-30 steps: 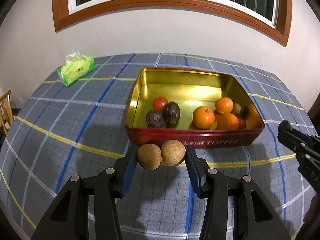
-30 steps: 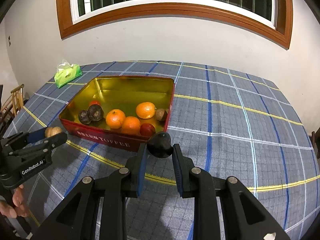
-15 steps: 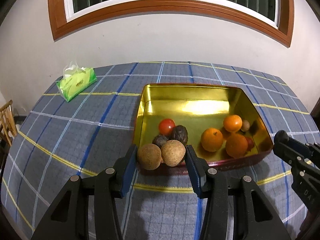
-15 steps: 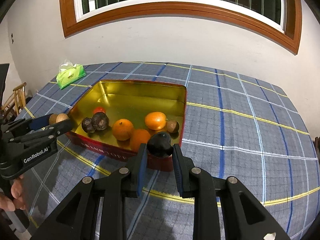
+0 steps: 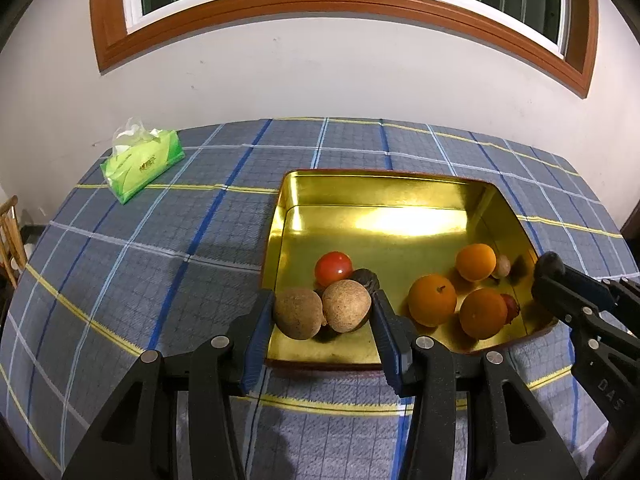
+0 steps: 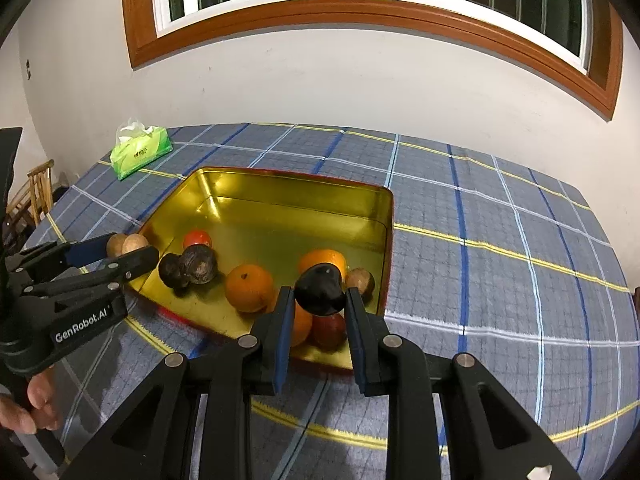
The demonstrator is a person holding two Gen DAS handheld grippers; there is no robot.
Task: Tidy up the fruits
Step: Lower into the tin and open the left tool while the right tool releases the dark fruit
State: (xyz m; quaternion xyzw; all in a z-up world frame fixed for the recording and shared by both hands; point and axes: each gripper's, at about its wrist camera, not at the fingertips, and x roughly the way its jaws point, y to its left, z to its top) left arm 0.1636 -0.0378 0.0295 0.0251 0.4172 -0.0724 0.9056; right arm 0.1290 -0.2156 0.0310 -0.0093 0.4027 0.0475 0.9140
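Note:
My left gripper (image 5: pixel 322 314) is shut on two round brown fruits (image 5: pixel 346 312), held over the near left corner of the gold-lined red tin (image 5: pixel 380 188). It also shows in the right wrist view (image 6: pixel 126 246). My right gripper (image 6: pixel 318 300) is shut on a dark, nearly black fruit (image 6: pixel 320 290) over the tin's near right corner; it shows in the left wrist view (image 5: pixel 546 268). In the tin lie a red tomato (image 5: pixel 333 268), dark wrinkled fruits (image 6: pixel 188 268), three oranges (image 5: pixel 432 305) and a small brown fruit (image 6: pixel 360 280).
A green tissue pack (image 5: pixel 140 166) lies at the table's far left. The table carries a blue checked cloth (image 6: pixel 500 240) and stands against a white wall under a window. A wooden chair (image 6: pixel 36 188) stands off the left edge.
Both grippers have moved forward and up with their fruits, from in front of the tin's near wall to over its near edge.

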